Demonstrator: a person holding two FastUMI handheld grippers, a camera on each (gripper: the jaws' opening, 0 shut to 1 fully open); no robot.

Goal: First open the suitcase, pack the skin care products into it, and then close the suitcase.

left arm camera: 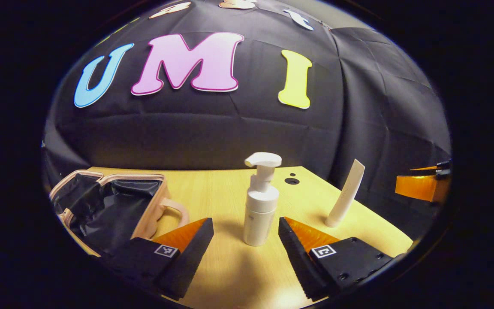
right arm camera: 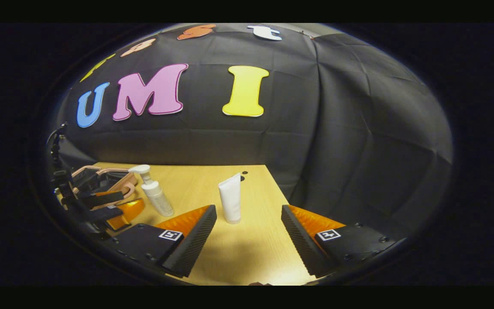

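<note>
A white pump bottle [left arm camera: 260, 201] stands upright on the wooden table [left arm camera: 230, 274], just ahead of my left gripper [left arm camera: 245, 246], whose fingers are open on either side of it without touching. A white tube [left arm camera: 345, 195] stands on its cap to the right. The pink suitcase [left arm camera: 109, 206] lies open at the left with its black lining showing. In the right gripper view the tube [right arm camera: 230, 198] stands ahead of my open right gripper [right arm camera: 249, 234]. The pump bottle [right arm camera: 155, 193] and the left gripper [right arm camera: 101, 208] are at the left, before the suitcase [right arm camera: 101, 176].
The table's far right corner has two dark holes [left arm camera: 291, 179]. Its right edge [right arm camera: 281, 189] drops off against the black cloth wall. The other gripper [left arm camera: 423, 186] shows at the right rim of the left gripper view.
</note>
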